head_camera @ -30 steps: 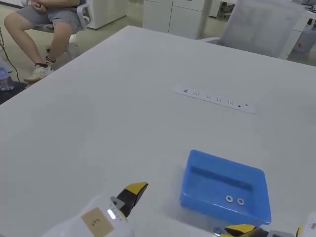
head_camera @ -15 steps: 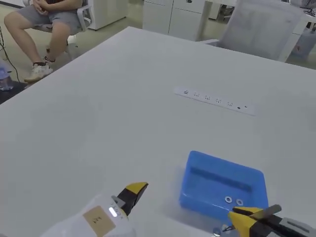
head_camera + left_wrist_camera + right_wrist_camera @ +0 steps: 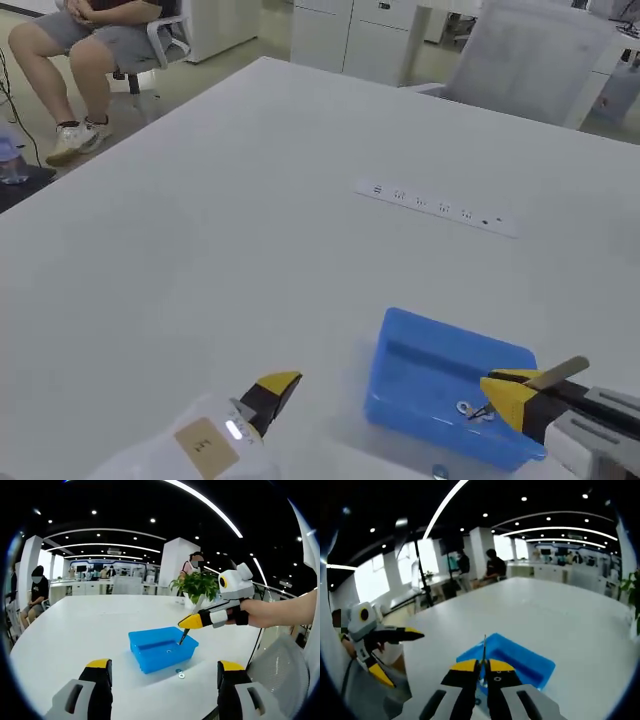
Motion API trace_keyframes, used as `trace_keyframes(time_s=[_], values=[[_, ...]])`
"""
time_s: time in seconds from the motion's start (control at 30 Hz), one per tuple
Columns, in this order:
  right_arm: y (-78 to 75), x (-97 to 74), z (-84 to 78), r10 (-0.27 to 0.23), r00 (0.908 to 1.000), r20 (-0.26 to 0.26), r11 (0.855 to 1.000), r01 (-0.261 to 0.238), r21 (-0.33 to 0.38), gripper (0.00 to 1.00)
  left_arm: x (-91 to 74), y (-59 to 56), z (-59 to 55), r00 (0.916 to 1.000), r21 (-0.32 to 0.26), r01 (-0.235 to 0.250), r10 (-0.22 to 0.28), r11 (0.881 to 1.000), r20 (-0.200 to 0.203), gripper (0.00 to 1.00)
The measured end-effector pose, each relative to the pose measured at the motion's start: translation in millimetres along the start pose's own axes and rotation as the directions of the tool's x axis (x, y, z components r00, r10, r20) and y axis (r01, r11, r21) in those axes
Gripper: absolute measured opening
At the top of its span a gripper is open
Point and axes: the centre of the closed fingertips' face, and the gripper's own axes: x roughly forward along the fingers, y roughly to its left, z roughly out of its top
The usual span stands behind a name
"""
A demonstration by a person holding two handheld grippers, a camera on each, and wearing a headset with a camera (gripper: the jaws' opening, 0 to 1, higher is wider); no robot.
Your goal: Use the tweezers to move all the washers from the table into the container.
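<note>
A blue container (image 3: pixel 430 350) stands on the white table (image 3: pixel 220 240) near its front edge. My right gripper (image 3: pixel 503 387) hangs over the container's right side, shut on the tweezers (image 3: pixel 558 372). The tweezers' tips reach down inside, beside two washers (image 3: pixel 466 408). Whether a washer sits between the tips is too small to tell. One washer (image 3: pixel 440 470) lies on the table in front of the container. Left of the container my left gripper (image 3: pixel 275 388) is open and holds nothing. The left gripper view has the container (image 3: pixel 155 645), two table washers (image 3: pixel 179 673) and the tweezers (image 3: pixel 183 636).
A white power strip (image 3: pixel 437 205) lies flat on the table behind the container. A person sits on a chair (image 3: pixel 160 30) beyond the far left corner. A grey chair (image 3: pixel 540 60) stands at the far right edge. A potted plant (image 3: pixel 196 586) is behind the right gripper.
My right gripper has moved up from the table's front edge to over the container, carrying the tweezers' tips from beside the table washer into the container. The left gripper has stayed put.
</note>
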Motion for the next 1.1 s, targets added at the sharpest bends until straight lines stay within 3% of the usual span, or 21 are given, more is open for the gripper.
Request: trace_keyframes(time_s=[0.33, 0.83, 1.1], values=[[-11.5, 22.7, -1.5, 0.003, 0.9985, -0.054, 1.0, -0.004, -0.003, 0.03, -0.2, 0.2, -0.1, 1.0, -0.002, 0.0, 0.0, 1.0, 0.003, 0.88], [-27.4, 59.1, -22.3, 0.011, 0.9911, -0.133, 0.999, -0.005, 0.041, 0.03, -0.3, 1.5, -0.6, 1.0, -0.009, -0.001, 0.001, 1.0, 0.003, 0.88], [-35.1, 66.2, -33.5, 0.009, 0.9866, -0.163, 0.999, -0.002, 0.043, 0.03, -0.2, 1.7, -1.0, 1.0, -0.01, -0.002, 0.002, 1.0, -0.001, 0.88]])
